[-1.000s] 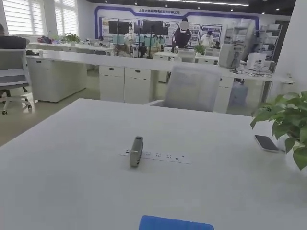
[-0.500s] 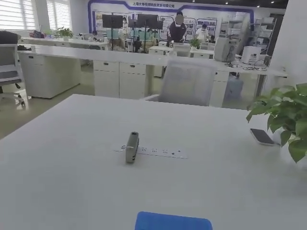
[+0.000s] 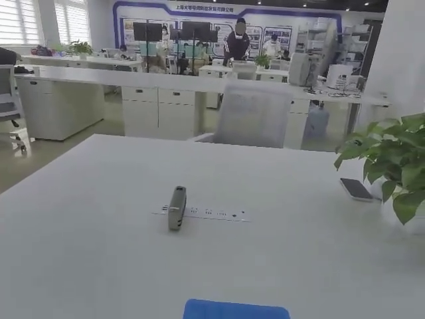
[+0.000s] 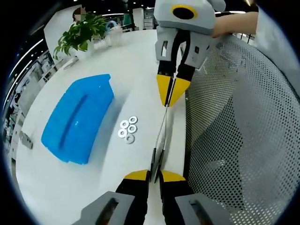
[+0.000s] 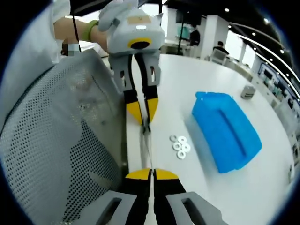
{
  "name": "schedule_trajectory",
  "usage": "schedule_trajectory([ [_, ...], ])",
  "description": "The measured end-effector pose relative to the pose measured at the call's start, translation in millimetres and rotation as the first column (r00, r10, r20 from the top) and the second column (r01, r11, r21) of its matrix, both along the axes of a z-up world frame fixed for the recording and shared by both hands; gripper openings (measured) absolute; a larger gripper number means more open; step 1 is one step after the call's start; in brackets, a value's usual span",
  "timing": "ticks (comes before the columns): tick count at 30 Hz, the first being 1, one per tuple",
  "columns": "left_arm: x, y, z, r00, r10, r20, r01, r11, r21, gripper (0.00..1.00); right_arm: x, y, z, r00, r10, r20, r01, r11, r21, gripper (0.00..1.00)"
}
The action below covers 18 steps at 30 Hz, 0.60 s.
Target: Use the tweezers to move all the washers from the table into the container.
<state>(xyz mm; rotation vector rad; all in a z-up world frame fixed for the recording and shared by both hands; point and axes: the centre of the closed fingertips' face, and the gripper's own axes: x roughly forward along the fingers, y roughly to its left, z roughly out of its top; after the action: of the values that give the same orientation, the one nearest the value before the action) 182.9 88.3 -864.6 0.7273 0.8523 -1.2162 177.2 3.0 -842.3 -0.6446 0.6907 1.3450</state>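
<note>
A thin pair of metal tweezers (image 4: 161, 133) stretches between my two grippers along the table's near edge. My left gripper (image 4: 155, 176) is shut on one end of the tweezers (image 5: 147, 140). My right gripper (image 5: 151, 174) is shut on the other end. In the left gripper view the right gripper (image 4: 169, 91) comes in from the top, and in the right gripper view the left gripper (image 5: 142, 110) does the same. Several silver washers (image 4: 127, 130) (image 5: 179, 146) lie clustered on the white table beside the tweezers. Just past them sits the blue container (image 4: 77, 117) (image 5: 227, 131), whose far edge (image 3: 236, 310) peeks in at the bottom of the head view.
A grey mesh chair back (image 4: 239, 122) (image 5: 56, 136) stands close against the table edge by the grippers. Farther out on the table are a grey device (image 3: 176, 208) on a power strip (image 3: 212, 213), a phone (image 3: 356, 189) and a potted plant (image 3: 392, 166).
Only the head camera has drifted slightly; nothing on the table has visibly moved.
</note>
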Motion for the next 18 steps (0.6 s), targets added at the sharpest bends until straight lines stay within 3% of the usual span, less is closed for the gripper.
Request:
schedule_trajectory([
  [3,-0.5,-2.6,1.9,1.0,-0.007,0.013,0.008,1.0,-0.008,0.06,-0.6,4.2,21.0,1.0,-0.007,0.021,0.006,0.999,0.05,0.0],
  [8,-0.4,-15.6,8.9,0.998,-0.035,0.046,0.037,0.999,-0.033,0.06,-2.6,13.5,50.0,0.997,0.015,0.07,-0.021,0.996,0.087,0.0],
  [12,-2.8,-25.5,15.5,0.998,-0.039,0.039,0.042,0.996,-0.075,0.07,-3.6,25.4,76.2,0.994,0.034,0.1,-0.047,0.991,0.129,0.0],
  [18,-8.0,-38.1,22.9,0.997,-0.048,0.054,0.054,0.991,-0.121,0.07,-1.2,46.4,92.7,0.99,0.07,0.124,-0.09,0.982,0.166,0.0],
])
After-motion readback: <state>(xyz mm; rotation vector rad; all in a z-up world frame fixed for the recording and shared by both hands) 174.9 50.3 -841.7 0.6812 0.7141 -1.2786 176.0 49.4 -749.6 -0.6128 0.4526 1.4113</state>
